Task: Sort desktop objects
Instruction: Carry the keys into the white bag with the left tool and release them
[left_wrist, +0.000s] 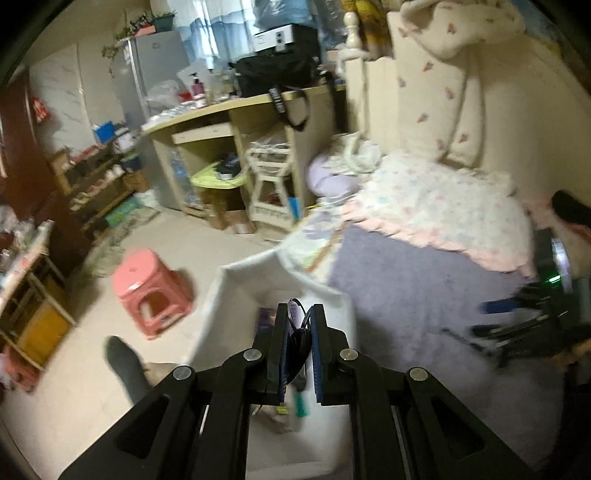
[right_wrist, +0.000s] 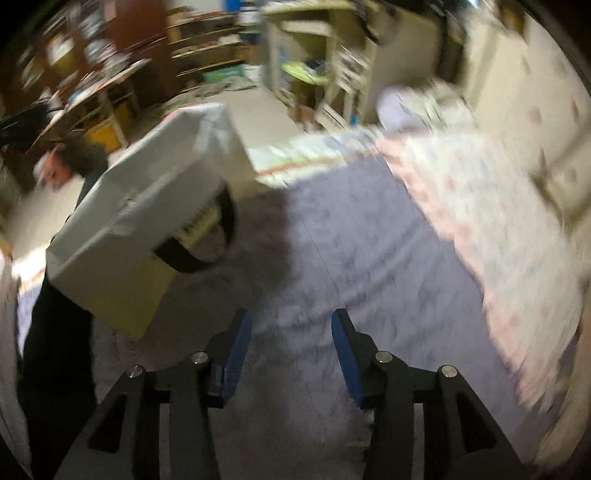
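My left gripper (left_wrist: 300, 310) is shut on a black looped cord (left_wrist: 301, 339), pinched between its blue pads. It hangs over an open white box (left_wrist: 236, 295) with a few small items blurred inside. In the right wrist view the same white box (right_wrist: 147, 192) stands at the left on the purple bed sheet (right_wrist: 351, 240), with a black loop (right_wrist: 225, 218) hanging in front of it. My right gripper (right_wrist: 290, 321) is open over the bare sheet, with nothing between its blue pads. The right gripper (left_wrist: 484, 317) also shows at the far right of the left wrist view.
A flowered quilt (left_wrist: 443, 206) and pillows cover the far side of the bed. A pink plastic stool (left_wrist: 151, 291) stands on the floor left of the box. Behind it is a cluttered desk (left_wrist: 236, 107) with a black bag on top. Both views are blurred.
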